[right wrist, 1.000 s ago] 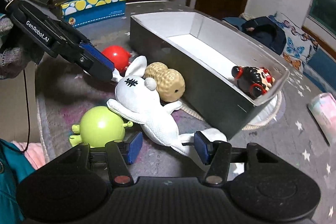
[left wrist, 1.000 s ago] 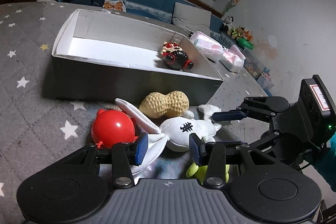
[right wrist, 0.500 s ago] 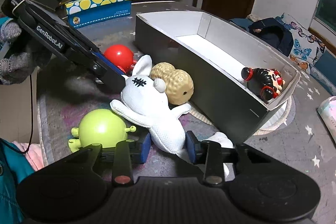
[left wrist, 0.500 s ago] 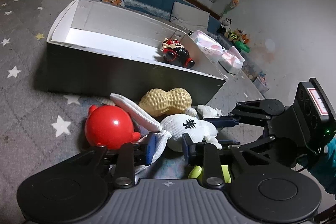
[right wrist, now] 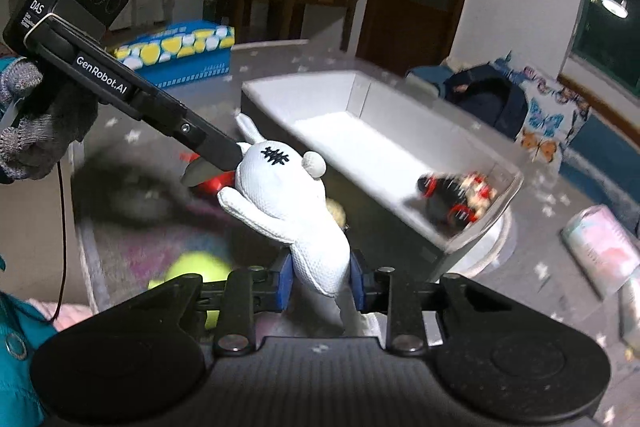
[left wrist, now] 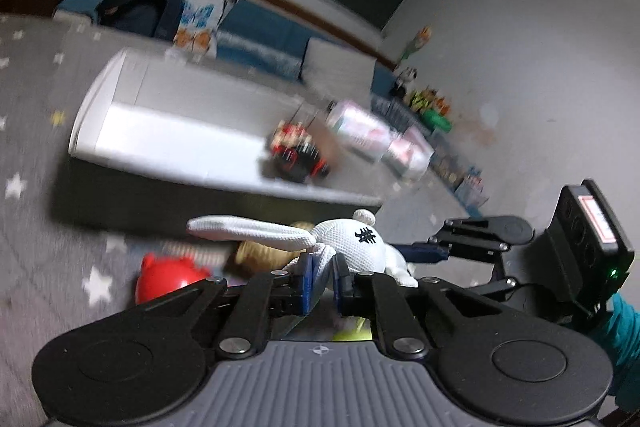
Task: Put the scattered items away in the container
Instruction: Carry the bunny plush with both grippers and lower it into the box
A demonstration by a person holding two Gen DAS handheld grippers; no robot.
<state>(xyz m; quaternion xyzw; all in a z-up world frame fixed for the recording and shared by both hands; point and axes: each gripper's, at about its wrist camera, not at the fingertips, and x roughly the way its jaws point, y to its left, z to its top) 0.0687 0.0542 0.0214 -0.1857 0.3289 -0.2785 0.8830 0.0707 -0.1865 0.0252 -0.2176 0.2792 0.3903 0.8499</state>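
Both grippers clamped on white rabbit: left gripper on ear, right gripper on lower body; long axis spans between them, box just beyond

Dim indoor lighting. Both views show heavy motion blur on the box and carpet; the white rabbit toy stays sharp. Fisheye distortion bends edges; corners are vignetted. A ceiling lamp glares upper right.
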